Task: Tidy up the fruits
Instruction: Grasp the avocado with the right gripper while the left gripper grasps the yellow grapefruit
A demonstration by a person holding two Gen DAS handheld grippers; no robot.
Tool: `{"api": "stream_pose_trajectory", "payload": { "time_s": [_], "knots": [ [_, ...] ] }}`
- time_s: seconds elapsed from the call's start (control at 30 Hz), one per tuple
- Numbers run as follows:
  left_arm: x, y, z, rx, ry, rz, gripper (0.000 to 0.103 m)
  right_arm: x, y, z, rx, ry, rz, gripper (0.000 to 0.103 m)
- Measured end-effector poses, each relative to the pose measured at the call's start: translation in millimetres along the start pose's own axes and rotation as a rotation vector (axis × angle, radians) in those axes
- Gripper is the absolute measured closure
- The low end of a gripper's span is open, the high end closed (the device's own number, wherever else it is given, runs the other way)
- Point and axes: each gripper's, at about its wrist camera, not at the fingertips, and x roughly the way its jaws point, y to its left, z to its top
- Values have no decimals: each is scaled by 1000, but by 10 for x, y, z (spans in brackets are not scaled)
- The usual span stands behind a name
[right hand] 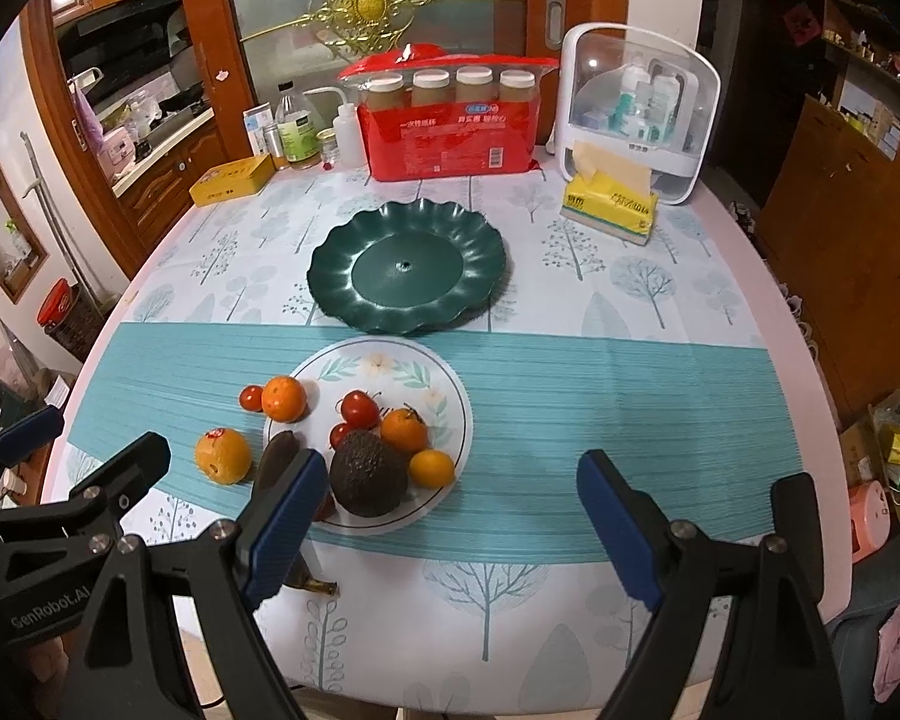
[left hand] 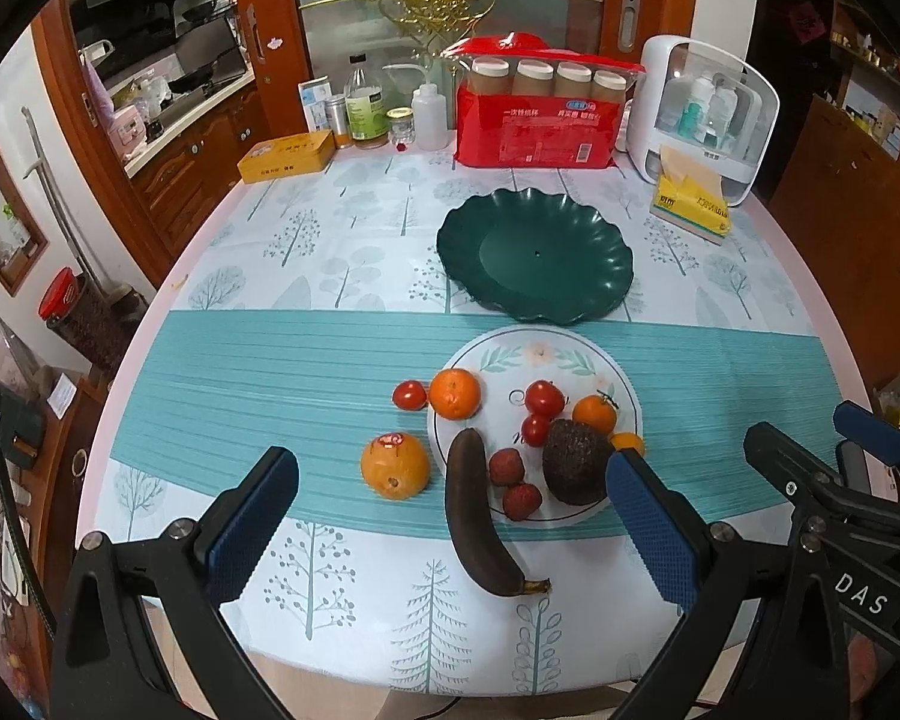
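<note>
Left gripper [left hand: 450, 516] sits low at near table edge, pointed forward over the fruit, jaws spread wide, nothing between them. Right gripper [right hand: 444, 516] just beside it at similar height, also spread wide and empty, aimed at bare teal cloth right of the white plate [left hand: 606, 360]; its left finger [right hand: 282, 522] overlaps the plate's near-left rim in view.

Nearest fruit: dark banana [left hand: 480, 516], stem end on tablecloth [left hand: 330, 228], other end lying on the plate's near-left rim. Large orange with red sticker [left hand: 395, 466] on cloth left of banana.

On the plate: two lychees [left hand: 513, 483], dark avocado [left hand: 576, 461], small orange [right hand: 431, 468] right of avocado, tangerine with stem [left hand: 594, 414], two red tomatoes [left hand: 543, 399]. Another orange [left hand: 455, 393] sits at the plate's far-left rim, small tomato [left hand: 410, 395] touching it on the cloth.

Beyond: green scalloped dish [left hand: 450, 240], nothing in it. Far edge: yellow tissue pack [left hand: 690, 207], red cup package [left hand: 534, 132], white storage box [left hand: 756, 138], bottles [left hand: 366, 105], yellow tin [left hand: 287, 156].
</note>
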Motion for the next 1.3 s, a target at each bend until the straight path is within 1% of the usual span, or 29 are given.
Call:
{"api": "stream_pose_trajectory", "payload": {
  "time_s": [0.2,0.33,0.67,0.83,0.97,1.03,1.1,1.17,1.3],
  "knots": [
    [85,27,-11,-5,35,10,1,87,11,-17,-2,32,20,17],
    [215,65,-26,-6,75,7,1,226,29,-31,6,81,45,17],
    [770,287,-16,-31,200,-8,1,659,123,-81,16,205,93,17],
    [1061,428,-55,-29,222,5,1,872,135,-93,36,248,114,17],
    [1272,541,-89,-24,241,3,1,1008,129,-108,61,266,149,17],
    [1392,605,-113,-39,266,-23,3,1078,138,-119,71,273,170,20],
    [1497,660,-126,-65,292,-61,6,1135,145,-124,81,287,196,29],
    [1595,707,-135,-94,314,-91,6,1207,167,-136,91,303,222,34],
    [1709,708,-145,-93,325,-110,6,1320,218,-149,100,317,254,37]
  ]
}}
